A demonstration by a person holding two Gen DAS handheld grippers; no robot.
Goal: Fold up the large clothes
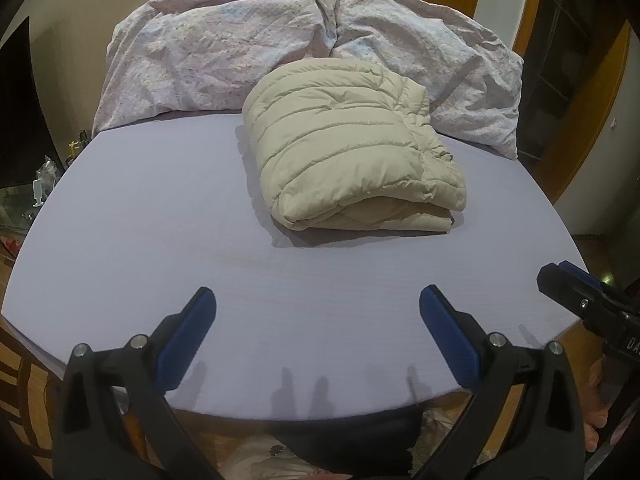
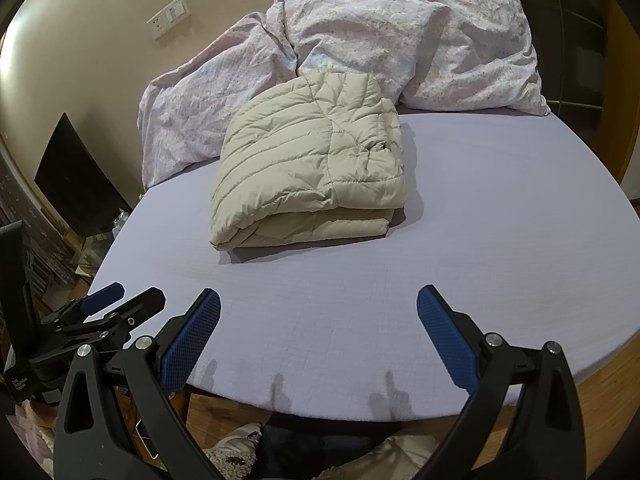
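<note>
Both tongs, left (image 1: 318, 310) and right (image 2: 319, 310), gape wide and empty at the bed's (image 1: 160, 240) near edge; the beige quilted puffer jacket (image 1: 348, 148) seems folded, needing only gentle squaring.

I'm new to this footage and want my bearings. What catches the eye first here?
A beige puffer jacket, folded into a thick bundle, sits mid-bed on the lavender sheet. Behind it a rumpled floral duvet is heaped against the wall. Both the left gripper and right gripper hover empty near the bed's edge, jaws wide apart.

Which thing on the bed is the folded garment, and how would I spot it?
Look at the lavender-sheeted bed. Toward its far end, before the crumpled floral duvet, lies the folded beige quilted puffer jacket. Its neat stitched ridges set it apart.
</note>
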